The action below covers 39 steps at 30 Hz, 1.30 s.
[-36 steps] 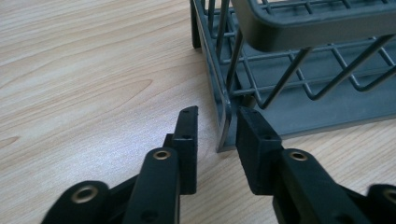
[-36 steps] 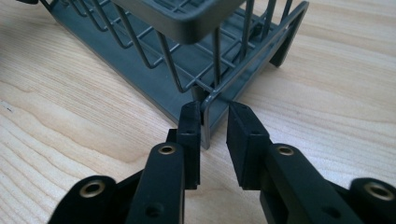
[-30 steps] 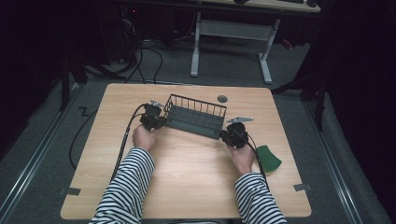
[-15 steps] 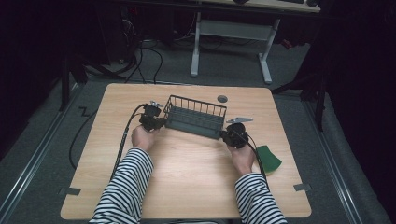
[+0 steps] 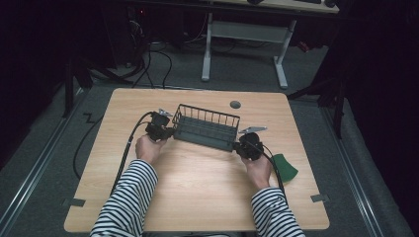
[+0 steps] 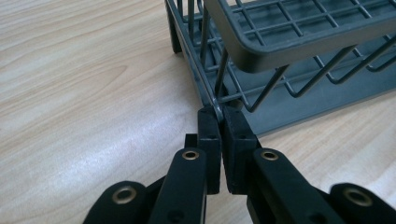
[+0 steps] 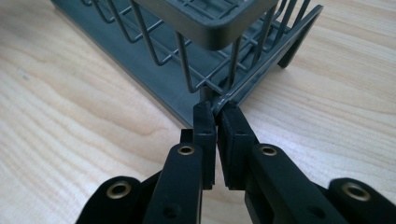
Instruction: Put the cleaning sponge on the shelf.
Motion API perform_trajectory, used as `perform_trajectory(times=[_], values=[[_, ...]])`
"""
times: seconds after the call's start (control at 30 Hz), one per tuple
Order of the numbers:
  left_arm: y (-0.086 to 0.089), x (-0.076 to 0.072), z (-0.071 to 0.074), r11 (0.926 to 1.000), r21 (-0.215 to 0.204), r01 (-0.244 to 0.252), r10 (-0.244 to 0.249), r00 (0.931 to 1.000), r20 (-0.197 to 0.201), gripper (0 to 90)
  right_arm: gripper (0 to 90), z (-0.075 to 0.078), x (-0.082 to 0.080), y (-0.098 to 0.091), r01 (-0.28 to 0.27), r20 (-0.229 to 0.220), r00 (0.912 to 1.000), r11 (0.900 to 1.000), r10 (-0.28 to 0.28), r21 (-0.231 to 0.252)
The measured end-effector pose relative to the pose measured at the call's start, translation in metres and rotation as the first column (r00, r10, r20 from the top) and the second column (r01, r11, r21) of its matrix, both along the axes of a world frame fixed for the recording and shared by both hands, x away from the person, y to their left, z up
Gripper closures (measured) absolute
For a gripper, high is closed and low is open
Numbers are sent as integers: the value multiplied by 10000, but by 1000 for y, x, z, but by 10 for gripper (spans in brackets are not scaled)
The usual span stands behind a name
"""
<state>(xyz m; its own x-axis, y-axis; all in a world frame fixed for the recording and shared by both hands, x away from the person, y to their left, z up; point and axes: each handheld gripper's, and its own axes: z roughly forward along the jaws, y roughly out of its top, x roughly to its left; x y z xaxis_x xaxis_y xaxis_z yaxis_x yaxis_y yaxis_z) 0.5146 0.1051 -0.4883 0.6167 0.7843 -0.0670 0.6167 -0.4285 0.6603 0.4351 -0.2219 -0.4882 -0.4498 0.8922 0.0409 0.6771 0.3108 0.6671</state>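
The rack (image 5: 206, 127), a dark grey wire dish rack with a plastic rim, sits on the wooden table (image 5: 197, 187) a little behind its middle, its long side running across the person's front and slanting slightly. The left gripper (image 6: 217, 111) is clenched on a thin wire at the rack's left end, low down near the base, and the right gripper (image 7: 215, 108) is clamped in the same way on a low wire at the right end. Each grip is narrow: only the jaw tips pinch a single rod, so in my judgement the rack could pivot or slip out if it is lifted or dragged unevenly, and one hand rising faster than the other would tilt it. The thin wire could also bend under a hard squeeze. A green object (image 5: 284, 167) lies just beside the right hand (image 5: 258, 170), near the table's right edge, and a sideways sweep could knock it off.
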Motion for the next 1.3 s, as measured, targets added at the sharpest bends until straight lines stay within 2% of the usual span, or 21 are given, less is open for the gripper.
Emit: perform_trajectory(times=[0.23,0.37,0.5,0.67,0.77,1.3], values=[[6,-13,0,9999,-31,101,-101,9999,-47,872,863,2,-9,3,-326,-223,9992,9993,322,-156],[7,-21,0,9998,-37,204,-204,9997,-104,872,863,2,-17,2,-411,-318,9986,9992,411,8],[5,-32,1,9993,35,362,-362,9993,-20,872,863,4,-24,3,-449,-376,9983,9987,439,-261],[5,-44,1,9984,44,567,-567,9983,-95,872,862,4,-34,-1,-510,-484,9976,9986,504,-108],[6,-51,1,9984,8,559,-558,9984,-92,872,863,5,-40,-1,-628,-482,9969,9978,617,-201],[12,-99,-1,9957,-88,921,-921,9957,42,872,862,2,-85,-7,-1198,-313,9923,9928,1199,70]])
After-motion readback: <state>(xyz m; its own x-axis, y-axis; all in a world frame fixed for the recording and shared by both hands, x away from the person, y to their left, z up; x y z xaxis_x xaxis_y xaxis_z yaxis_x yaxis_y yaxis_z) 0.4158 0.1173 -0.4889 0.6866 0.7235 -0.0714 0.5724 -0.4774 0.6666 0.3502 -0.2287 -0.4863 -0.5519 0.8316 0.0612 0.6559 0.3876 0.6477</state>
